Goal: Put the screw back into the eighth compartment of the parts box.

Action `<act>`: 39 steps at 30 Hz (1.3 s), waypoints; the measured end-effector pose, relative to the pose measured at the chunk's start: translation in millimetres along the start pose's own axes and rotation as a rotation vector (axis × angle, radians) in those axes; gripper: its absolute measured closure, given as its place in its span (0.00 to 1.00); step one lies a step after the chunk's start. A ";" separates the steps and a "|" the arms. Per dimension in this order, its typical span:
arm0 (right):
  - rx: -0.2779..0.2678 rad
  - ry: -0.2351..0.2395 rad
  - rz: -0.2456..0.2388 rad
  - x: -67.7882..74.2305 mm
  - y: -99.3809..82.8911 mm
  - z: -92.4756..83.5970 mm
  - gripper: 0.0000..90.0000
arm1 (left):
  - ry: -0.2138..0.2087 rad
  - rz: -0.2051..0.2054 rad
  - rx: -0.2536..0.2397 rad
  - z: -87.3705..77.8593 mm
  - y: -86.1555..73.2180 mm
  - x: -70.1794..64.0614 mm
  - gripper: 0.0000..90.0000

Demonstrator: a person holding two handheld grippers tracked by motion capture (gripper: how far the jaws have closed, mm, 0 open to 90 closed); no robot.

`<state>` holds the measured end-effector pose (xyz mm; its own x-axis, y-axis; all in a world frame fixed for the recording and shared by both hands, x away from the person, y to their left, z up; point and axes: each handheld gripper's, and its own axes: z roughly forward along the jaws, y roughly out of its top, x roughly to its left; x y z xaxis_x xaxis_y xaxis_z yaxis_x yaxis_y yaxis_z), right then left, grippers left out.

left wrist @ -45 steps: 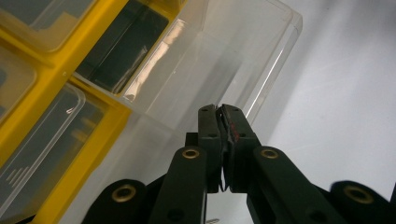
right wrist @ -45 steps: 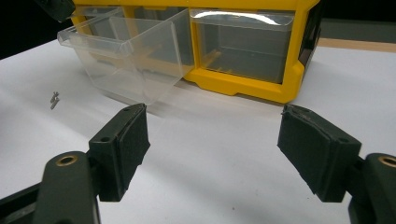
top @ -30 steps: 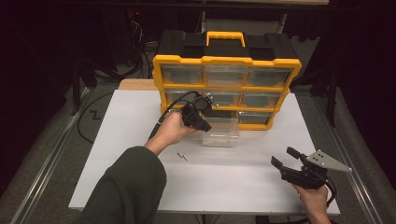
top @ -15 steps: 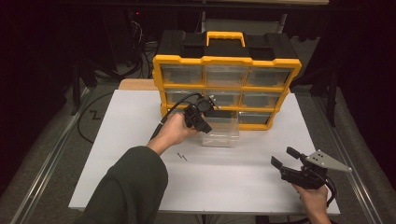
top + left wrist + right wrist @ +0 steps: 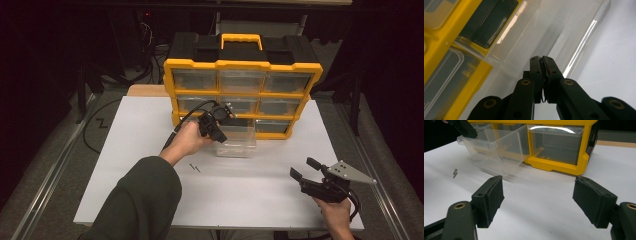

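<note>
A yellow and black drawer organizer [image 5: 240, 65] stands at the back of the white sheet. One clear plastic drawer [image 5: 237, 142] is pulled out from its bottom row onto the table. My left gripper [image 5: 221, 137] hangs over the drawer's left front corner with its jaws shut. In the left gripper view the left gripper [image 5: 541, 60] has its tips pressed together above the clear drawer [image 5: 524, 45], and I see nothing between them. My right gripper [image 5: 304, 167] is held open near the front right of the table. In the right gripper view the right gripper [image 5: 537, 202] faces the drawer [image 5: 499, 152] with nothing between its pads.
Two small screws [image 5: 195, 168] lie on the white sheet [image 5: 150, 130], just in front and left of the drawer; they appear as screws [image 5: 455, 173] in the right gripper view. A black cable trails from the left gripper. Metal rails run along both table sides.
The left gripper has shifted slightly to the right, farther over the clear drawer. The right gripper has stayed where it was.
</note>
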<state>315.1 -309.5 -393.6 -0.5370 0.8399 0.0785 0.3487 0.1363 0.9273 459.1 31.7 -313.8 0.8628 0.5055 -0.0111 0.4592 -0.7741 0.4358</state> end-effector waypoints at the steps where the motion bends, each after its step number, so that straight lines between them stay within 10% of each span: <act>1: -0.001 0.000 -0.001 -0.2 0.0 0.0 0.29 | 0.000 0.000 -0.002 -0.3 -0.1 0.3 0.95; 22: -0.003 0.006 -0.005 0.6 0.3 0.2 0.29 | 0.043 -0.037 -0.161 -42.6 -26.6 0.1 0.66; 39: -0.001 0.003 -0.003 0.6 0.4 0.4 0.29 | 0.064 -0.061 -0.166 -51.6 -53.6 0.0 0.50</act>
<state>315.2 -308.7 -393.4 -0.5403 0.8380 0.0768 0.3460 0.1380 0.9280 423.5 92.9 -290.7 0.8168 0.5768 0.0133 0.4641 -0.6704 0.5790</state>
